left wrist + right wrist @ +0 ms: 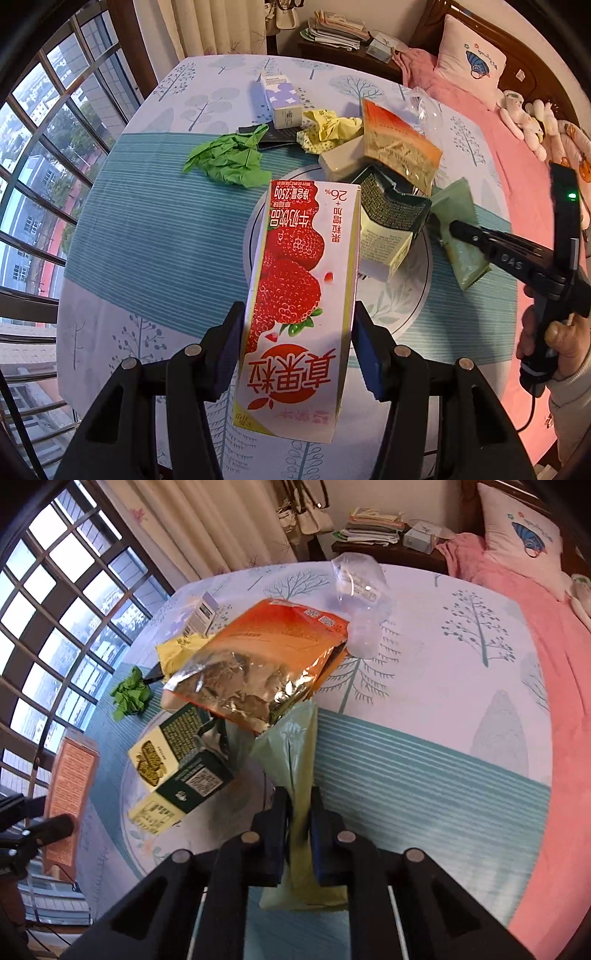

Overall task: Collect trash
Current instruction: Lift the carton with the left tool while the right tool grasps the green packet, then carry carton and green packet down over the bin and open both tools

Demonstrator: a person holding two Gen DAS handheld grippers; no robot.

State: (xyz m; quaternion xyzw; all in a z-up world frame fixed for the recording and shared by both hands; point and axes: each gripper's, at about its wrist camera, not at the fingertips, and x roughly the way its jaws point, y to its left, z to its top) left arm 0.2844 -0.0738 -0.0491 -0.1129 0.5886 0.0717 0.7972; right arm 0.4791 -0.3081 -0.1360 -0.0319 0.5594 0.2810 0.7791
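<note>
The left claw point(299, 354) is clamped on a strawberry milk carton point(299, 295), its blue pads pressed against the carton's two narrow sides at the lower centre of the left wrist view, with the carton held above the table point(155, 229). In the right wrist view the right claw point(299, 827) is pinched together on a pale green wrapper point(295, 738), which runs up from between the pads at lower centre toward the middle of the frame.

The rest of the trash sits at the centre of both views, on and around a round plate point(413, 291): an orange foil snack bag point(266, 657) lying over a dark green box point(184, 760). To the upper left of these lie a crumpled yellow paper point(328, 129), a crumpled green paper point(229, 158) and a white carton with purple flowers point(280, 99). A clear plastic piece point(358, 598), perhaps a bag, lies at upper centre of the right wrist view. A pink bed point(546, 664) fills the right edge.
</note>
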